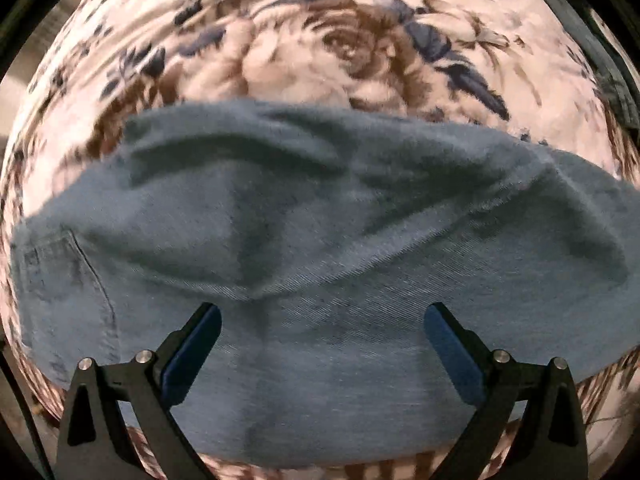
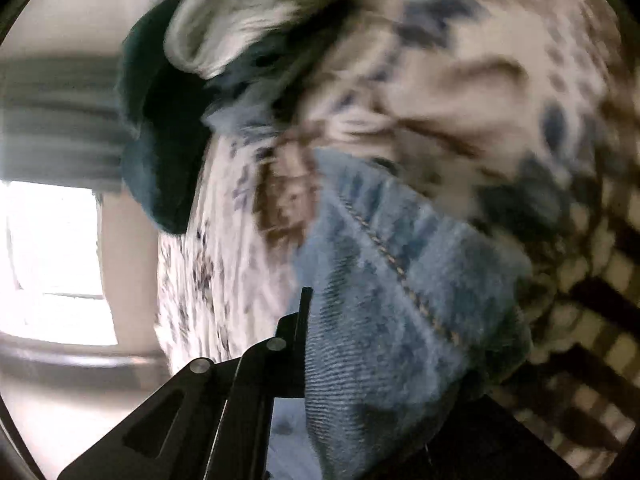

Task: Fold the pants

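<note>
Item: light-blue denim pants (image 1: 304, 240), soft, weighty, limp, lying rumpled on the floral-print bedspread (image 1: 360, 48); your left tongs (image 1: 322, 336) hover spread wide above them, your right tongs (image 2: 320, 320) are clamped on a stitched seam fold, best held at seams; far finger hidden, view blurred.

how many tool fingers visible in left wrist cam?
2. One finger sits lower left, the other lower right, both spread apart over the jeans. Nothing is gripped between them in the left tool.
</note>
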Demonstrator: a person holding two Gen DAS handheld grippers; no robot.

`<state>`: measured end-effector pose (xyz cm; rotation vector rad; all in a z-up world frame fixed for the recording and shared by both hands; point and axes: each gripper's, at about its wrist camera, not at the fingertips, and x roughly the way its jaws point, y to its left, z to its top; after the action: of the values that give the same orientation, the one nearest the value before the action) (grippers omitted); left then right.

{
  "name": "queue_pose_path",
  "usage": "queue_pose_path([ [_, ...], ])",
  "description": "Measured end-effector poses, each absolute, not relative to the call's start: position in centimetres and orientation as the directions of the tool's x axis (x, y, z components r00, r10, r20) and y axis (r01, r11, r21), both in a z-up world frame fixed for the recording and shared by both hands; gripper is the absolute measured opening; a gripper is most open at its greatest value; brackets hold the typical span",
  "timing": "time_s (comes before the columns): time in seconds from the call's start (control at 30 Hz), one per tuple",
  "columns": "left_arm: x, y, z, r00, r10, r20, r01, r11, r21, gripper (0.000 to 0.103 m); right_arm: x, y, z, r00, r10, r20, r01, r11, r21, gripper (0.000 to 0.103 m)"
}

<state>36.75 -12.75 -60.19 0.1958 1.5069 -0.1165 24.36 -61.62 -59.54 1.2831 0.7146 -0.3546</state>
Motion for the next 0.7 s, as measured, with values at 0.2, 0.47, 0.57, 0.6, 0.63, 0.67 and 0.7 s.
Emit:
queue_pose_path([
  [0.2, 38.3, -10.9, -57.6, 0.086, 0.023, -0.996, 0.196, 0.98, 0.04, 0.103, 27.6, -56.0, -52.5, 0.715, 0.114, -0.69, 0.573, 0.469, 0.672, 0.005],
  [0.47, 40.0, -2.8, -54.5, 0.081, -0.011, -0.997, 0.099, 0.995, -0.003, 0.103, 31.4, -44.0, -47.5, 0.676, 0.13, -0.726, 0.496, 0.648, 0.578, 0.005],
  [0.57, 39.9, 1.8, -53.5, 0.096, -0.003, -0.995, 0.049, 0.999, 0.002, 0.103, 32.7, -38.2, -47.2, 0.648, 0.158, -0.745, 0.449, 0.711, 0.541, 0.005],
  [0.6, 39.6, 3.4, -53.1, 0.106, 0.012, -0.994, 0.038, 0.999, 0.016, 0.103, 33.2, -36.1, -47.5, 0.637, 0.172, -0.751, 0.427, 0.732, 0.53, 0.005],
  [0.63, 39.3, 4.6, -52.9, 0.113, 0.025, -0.993, 0.03, 0.999, 0.029, 0.103, 33.7, -33.9, -47.9, 0.624, 0.181, -0.761, 0.41, 0.753, 0.515, 0.005],
  [0.67, 39.2, 5.9, -52.6, 0.117, 0.038, -0.992, 0.02, 0.999, 0.041, 0.103, 34.0, -32.5, -48.2, 0.615, 0.188, -0.766, 0.397, 0.766, 0.506, 0.005],
  [0.7, 38.4, 7.8, -52.6, 0.118, 0.048, -0.992, 0.003, 0.999, 0.049, 0.103, 34.6, -29.9, -48.9, 0.597, 0.195, -0.778, 0.37, 0.794, 0.483, 0.005],
])
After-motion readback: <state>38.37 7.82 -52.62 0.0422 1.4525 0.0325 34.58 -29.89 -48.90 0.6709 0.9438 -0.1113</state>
